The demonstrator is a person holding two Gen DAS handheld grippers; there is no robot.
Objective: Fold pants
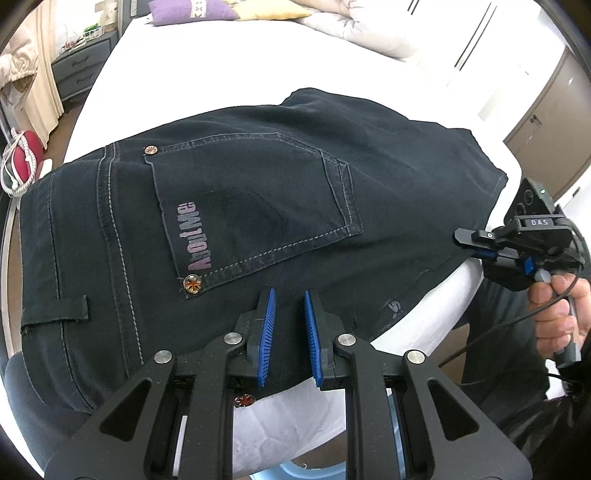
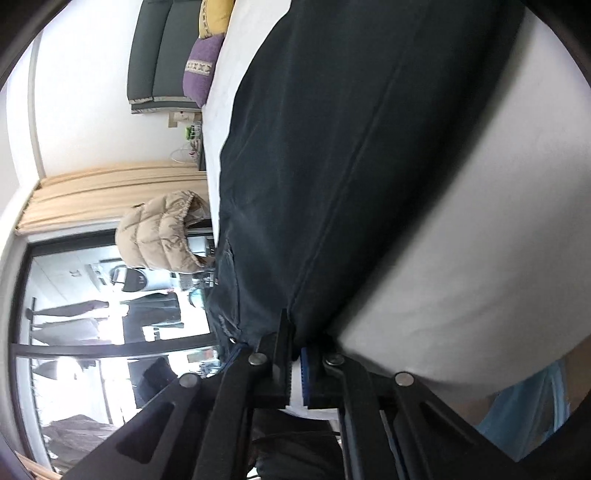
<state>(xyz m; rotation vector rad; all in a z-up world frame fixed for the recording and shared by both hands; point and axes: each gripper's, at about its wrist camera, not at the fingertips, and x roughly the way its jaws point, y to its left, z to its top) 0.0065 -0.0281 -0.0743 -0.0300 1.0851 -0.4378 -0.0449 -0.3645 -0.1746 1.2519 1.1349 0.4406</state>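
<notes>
Dark navy jeans [image 1: 258,184] lie flat across a white bed [image 1: 221,74], back side up, showing a pocket printed "AboutMe" [image 1: 195,236]. My left gripper [image 1: 289,293] sits on the near edge of the jeans, its blue pads close together with dark cloth between them. At the right edge, my right gripper [image 1: 467,243] is held by a hand [image 1: 554,306] and pinches the cloth where it hangs off the mattress. In the right wrist view, which is rolled sideways, the right gripper [image 2: 294,336] is shut on a fold of the jeans [image 2: 332,147].
A purple pillow [image 1: 192,9] and a pale duvet [image 1: 369,26] lie at the far end of the bed. A grey nightstand [image 1: 81,70] stands far left and a brown door [image 1: 546,122] at right. A beige puffer jacket [image 2: 159,232] hangs by the window.
</notes>
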